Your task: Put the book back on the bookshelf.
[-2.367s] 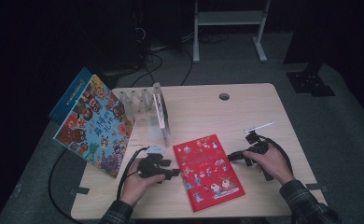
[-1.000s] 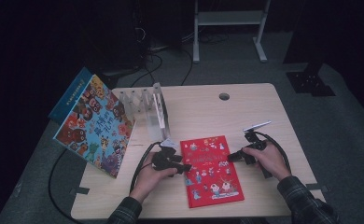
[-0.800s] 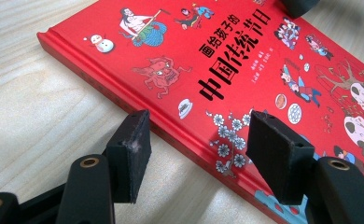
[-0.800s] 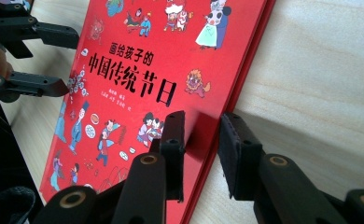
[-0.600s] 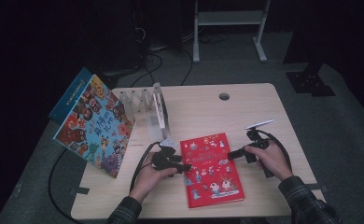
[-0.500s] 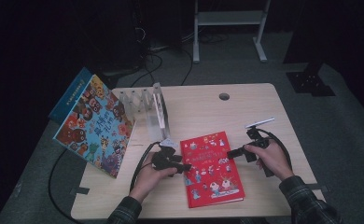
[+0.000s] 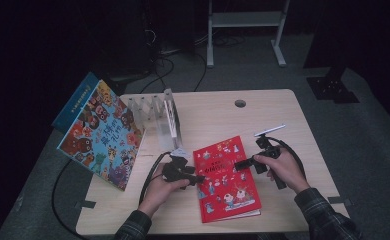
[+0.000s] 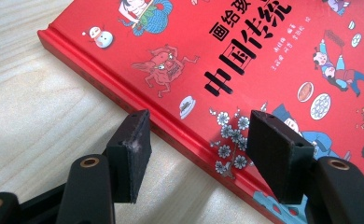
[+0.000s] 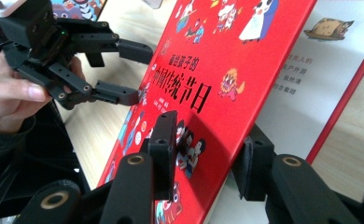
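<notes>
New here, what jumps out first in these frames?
The red book near the table's front edge, its cover lifted off the white page with the right gripper astride the cover's edge, jaws just opening. The left gripper sits open over the spine side. At the table's left, a colourful book leans against a clear rack.

High view: looking down at table, far.
Gripper views: facing red book close, shared at 6 o'clock.

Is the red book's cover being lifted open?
Yes, the right gripper view shows the red cover raised between the right tongs, baring a white page beneath.
</notes>
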Available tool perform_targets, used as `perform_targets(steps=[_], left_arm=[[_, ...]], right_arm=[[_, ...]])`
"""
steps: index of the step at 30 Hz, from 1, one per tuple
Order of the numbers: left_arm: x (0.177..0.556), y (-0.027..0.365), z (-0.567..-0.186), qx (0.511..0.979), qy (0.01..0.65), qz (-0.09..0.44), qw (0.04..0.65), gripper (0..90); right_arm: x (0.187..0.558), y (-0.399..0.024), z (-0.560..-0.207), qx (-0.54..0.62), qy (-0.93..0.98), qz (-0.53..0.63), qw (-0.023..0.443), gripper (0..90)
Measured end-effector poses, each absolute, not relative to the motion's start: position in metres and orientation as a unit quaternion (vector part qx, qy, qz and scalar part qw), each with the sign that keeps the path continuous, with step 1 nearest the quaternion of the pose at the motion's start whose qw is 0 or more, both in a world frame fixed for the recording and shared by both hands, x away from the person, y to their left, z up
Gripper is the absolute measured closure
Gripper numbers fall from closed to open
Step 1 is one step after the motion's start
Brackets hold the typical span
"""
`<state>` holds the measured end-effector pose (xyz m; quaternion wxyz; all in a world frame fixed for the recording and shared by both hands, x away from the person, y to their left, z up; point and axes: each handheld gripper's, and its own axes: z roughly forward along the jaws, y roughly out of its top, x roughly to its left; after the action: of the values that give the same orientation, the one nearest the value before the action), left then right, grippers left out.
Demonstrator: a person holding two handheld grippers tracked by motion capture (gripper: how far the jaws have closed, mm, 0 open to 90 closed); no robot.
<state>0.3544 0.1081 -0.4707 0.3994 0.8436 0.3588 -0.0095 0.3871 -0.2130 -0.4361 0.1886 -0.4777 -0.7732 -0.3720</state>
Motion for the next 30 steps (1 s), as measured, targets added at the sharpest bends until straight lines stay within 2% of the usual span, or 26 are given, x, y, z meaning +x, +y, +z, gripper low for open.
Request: perform_targets(steps=[7,9,12,20,23,28,30], left_arm=[[0.354,0.108,-0.471,0.845,0.356,-0.005,0.398,38.6],[0.355,0.108,-0.471,0.844,0.358,-0.009,0.4,38.5],[0.355,0.108,-0.471,0.844,0.358,-0.008,0.4,38.5],[0.354,0.108,-0.471,0.844,0.358,-0.005,0.399,38.5],[0.354,0.108,-0.471,0.843,0.359,-0.009,0.401,37.9],[0.355,0.111,-0.469,0.839,0.364,-0.035,0.403,31.6],[0.355,0.114,-0.467,0.833,0.366,-0.044,0.412,28.7]], right_arm=[[0.388,-0.213,-0.445,-0.473,-0.775,-0.369,0.2,61.3],[0.386,-0.214,-0.44,-0.467,-0.775,-0.379,0.193,63.0],[0.386,-0.21,-0.437,-0.463,-0.783,-0.374,0.183,60.9],[0.389,-0.207,-0.448,-0.466,-0.777,-0.372,0.204,60.4],[0.39,-0.207,-0.447,-0.459,-0.773,-0.382,0.212,64.1],[0.385,-0.209,-0.44,-0.435,-0.757,-0.436,0.22,74.5],[0.382,-0.208,-0.436,-0.426,-0.759,-0.445,0.21,74.9]])
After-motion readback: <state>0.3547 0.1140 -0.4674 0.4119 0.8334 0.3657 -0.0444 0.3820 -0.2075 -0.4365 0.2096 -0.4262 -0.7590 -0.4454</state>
